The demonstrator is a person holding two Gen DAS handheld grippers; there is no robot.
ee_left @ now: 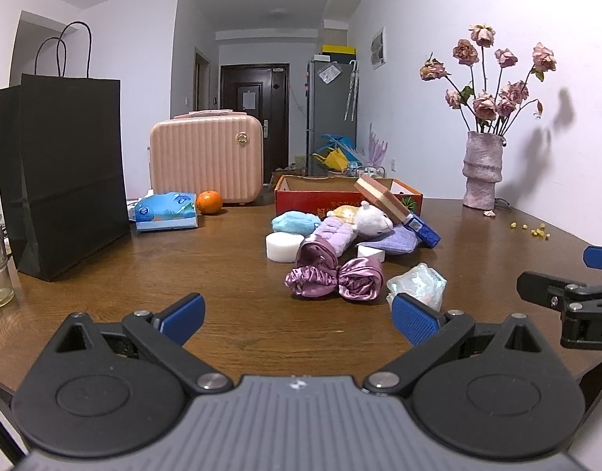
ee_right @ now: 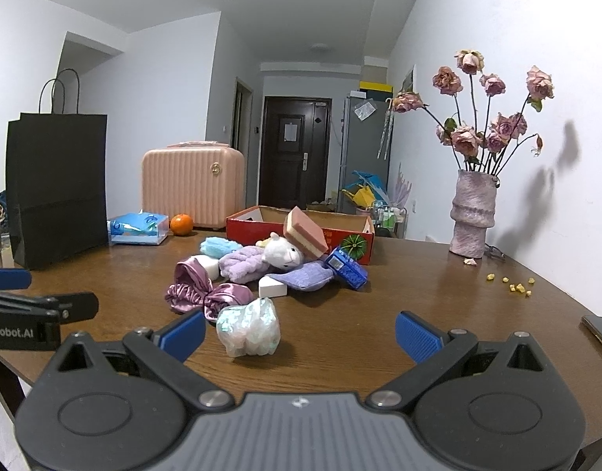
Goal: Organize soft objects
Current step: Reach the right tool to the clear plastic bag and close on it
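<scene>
Left tool (ee_left: 299, 316): released, empty, above the worktop's (ee_left: 230, 259) near edge. Right tool (ee_right: 301, 331): released, empty, beside it. Soft pile mid-worktop: plush (ee_right: 281, 255), satin scrunchie (ee_right: 200, 294), purple towel (ee_right: 242, 263), sponges (ee_left: 284, 246), touching. Pale bundle (ee_right: 249, 327) nearest the tools. Red box (ee_right: 301, 229) behind the pile, sponge block (ee_right: 304, 233) leaning on it.
</scene>
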